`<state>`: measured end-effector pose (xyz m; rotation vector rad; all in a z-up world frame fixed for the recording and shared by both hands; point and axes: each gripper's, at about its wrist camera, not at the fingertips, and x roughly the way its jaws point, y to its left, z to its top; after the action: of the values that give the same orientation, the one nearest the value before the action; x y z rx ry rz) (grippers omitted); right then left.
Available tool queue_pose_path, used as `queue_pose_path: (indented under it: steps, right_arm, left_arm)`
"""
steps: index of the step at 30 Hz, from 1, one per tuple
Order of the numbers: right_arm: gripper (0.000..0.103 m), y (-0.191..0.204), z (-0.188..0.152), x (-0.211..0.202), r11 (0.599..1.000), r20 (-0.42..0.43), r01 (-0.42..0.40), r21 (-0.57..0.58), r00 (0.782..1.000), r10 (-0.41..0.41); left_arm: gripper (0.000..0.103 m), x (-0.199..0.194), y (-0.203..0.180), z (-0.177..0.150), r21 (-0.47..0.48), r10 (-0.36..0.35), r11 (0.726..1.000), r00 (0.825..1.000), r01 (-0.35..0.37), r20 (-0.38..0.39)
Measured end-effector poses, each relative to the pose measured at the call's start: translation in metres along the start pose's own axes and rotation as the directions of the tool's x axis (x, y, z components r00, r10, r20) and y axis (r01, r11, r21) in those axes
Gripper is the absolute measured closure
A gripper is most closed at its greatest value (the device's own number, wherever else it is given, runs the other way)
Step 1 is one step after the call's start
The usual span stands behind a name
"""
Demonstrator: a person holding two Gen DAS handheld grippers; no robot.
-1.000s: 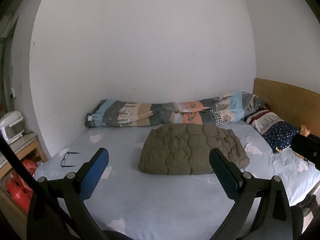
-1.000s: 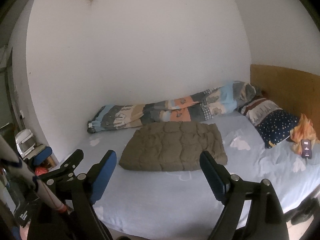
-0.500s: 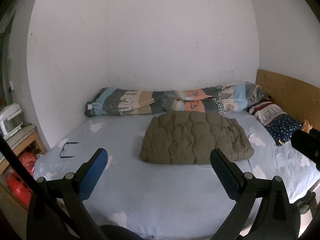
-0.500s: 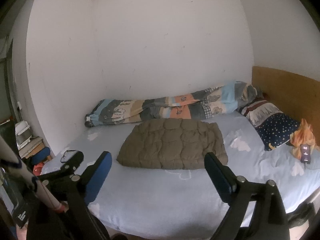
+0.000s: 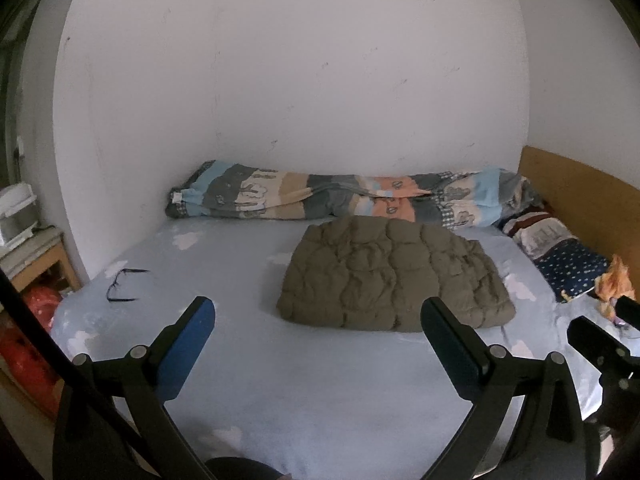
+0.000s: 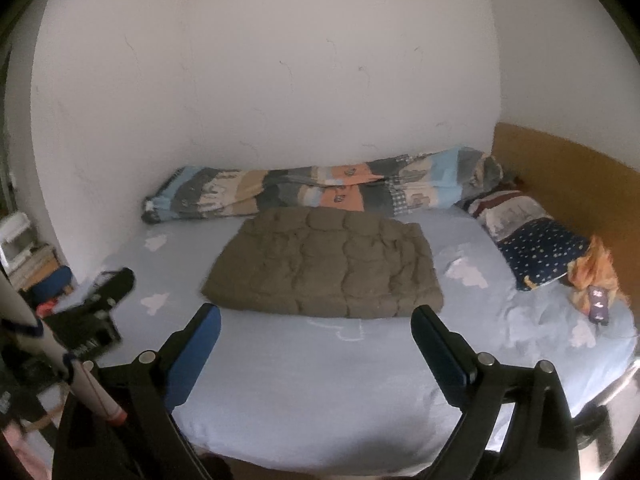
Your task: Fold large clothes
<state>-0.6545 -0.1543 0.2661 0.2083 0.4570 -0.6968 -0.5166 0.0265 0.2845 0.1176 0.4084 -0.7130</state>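
Item 1, the olive quilted jacket (image 5: 394,276): it lies folded into a thick rectangle at the middle of the bed (image 5: 320,392), its far edge just beside the rolled patterned duvet (image 5: 344,196) along the wall side, and nothing touches it. Item 2, your left gripper (image 5: 318,332): jaws spread wide, nothing between the blue pads, held above the near edge of the bed. Item 3, your right gripper (image 6: 316,334): likewise wide apart and empty, also short of the jacket. Change over the last second: both cameras have drawn back and tilted down a little, so more of the near mattress shows and the jacket sits farther from both sets of tongs; the jacket itself has kept its shape and place. The blurred dark shape at the left of the right wrist view (your other tool, most likely) suggests the left side was moving. Reading for the task: the fold looks finished and you appear to be backing off, not reaching in; if you want 1 more fold, you would need to close in on the near corners again. Item 4, bystanders: glasses (image 5: 122,286) near the left edge, 2 pillows (image 5: 560,252) at the headboard end, a phone (image 6: 598,304) on an orange cloth (image 6: 592,272) by the right edge.
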Motion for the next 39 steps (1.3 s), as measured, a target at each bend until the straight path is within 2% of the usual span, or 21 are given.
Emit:
queue_pose_path:
  steps: [4,13,39]
  right_arm:
    - [0.005,0.001,-0.005,0.014,0.998,-0.029,0.059,-0.036,0.998,-0.06]
    - [0.005,0.001,-0.011,0.032,0.997,-0.06,0.061,-0.055,0.996,-0.065]
    - [0.005,0.005,-0.022,0.046,0.992,-0.095,0.084,-0.089,0.991,-0.092]
  left_arm:
    - [0.001,0.001,-0.002,-0.006,0.003,0.039,0.999,0.999,-0.039,0.01]
    - [0.001,0.012,-0.009,-0.011,0.065,0.154,0.986,0.987,-0.151,-0.038]
    - [0.001,0.014,-0.024,-0.021,0.125,0.203,0.972,0.979,-0.198,-0.034]
